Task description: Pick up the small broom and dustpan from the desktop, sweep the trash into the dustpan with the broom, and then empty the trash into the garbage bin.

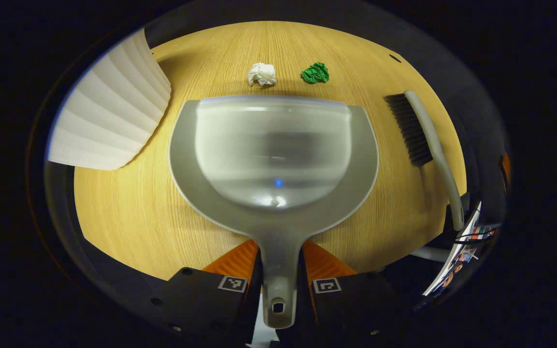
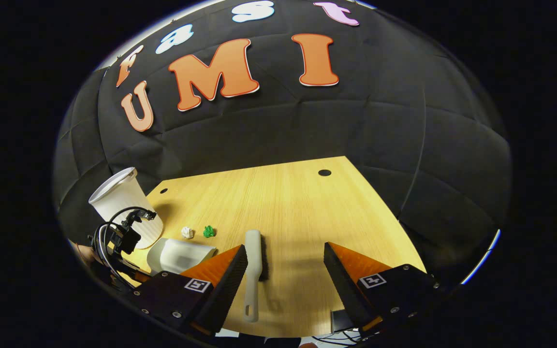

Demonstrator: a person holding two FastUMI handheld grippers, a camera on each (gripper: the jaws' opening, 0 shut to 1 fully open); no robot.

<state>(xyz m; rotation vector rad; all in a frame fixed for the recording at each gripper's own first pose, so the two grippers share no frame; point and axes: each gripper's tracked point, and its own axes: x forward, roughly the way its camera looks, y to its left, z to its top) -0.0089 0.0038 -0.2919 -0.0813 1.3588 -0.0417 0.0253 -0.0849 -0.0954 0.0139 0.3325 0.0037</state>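
Between your left gripper's [image 1: 278, 282] fingers sits the handle of the grey plastic dustpan [image 1: 273, 159], clamped from both sides, its pan lying flat on the pale wooden desktop [image 1: 128, 217] with the lip facing the trash. Your right gripper [image 2: 285, 270] hangs spread wide and empty above the grey-handled small broom with dark bristles [image 2: 254, 268], which lies on the desk untouched.

Close too near the bristle end and the broom will likely droop or twist (the long handle gives leverage), so take it by the handle. Lift the dustpan's lip while sweeping and the crumpled white paper ball [image 1: 262, 74] and crumpled green paper ball [image 1: 315, 73], both just beyond it, could slip underneath.

Just beside the dustpan on the left stands the white ribbed garbage bin [image 1: 109, 111]; a wide swing could knock it.
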